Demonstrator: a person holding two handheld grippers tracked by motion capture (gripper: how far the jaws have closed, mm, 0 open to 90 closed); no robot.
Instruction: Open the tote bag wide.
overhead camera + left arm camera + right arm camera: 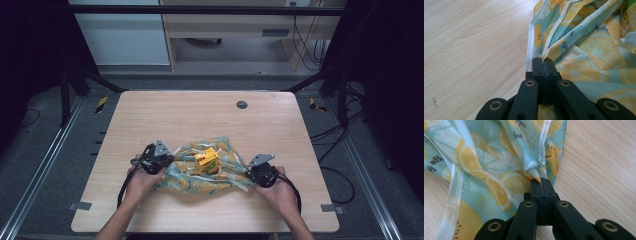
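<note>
Wooden table [150, 115] lies under my hands, with the lemon-print cloth [200, 175] spread near its front edge and a yellow box [206, 160] on the cloth. My left claw [167, 161] is clenched on the cloth's left edge; my right claw [248, 171] pinches its right edge, jaws fully together.

Looks like a lab recording rig: wooden worktop [150, 115] inside a black metal frame [200, 10], aluminium floor rails [40, 165] lower left, loose cables [332, 135] right, plain desk [225, 30] top centre.
</note>
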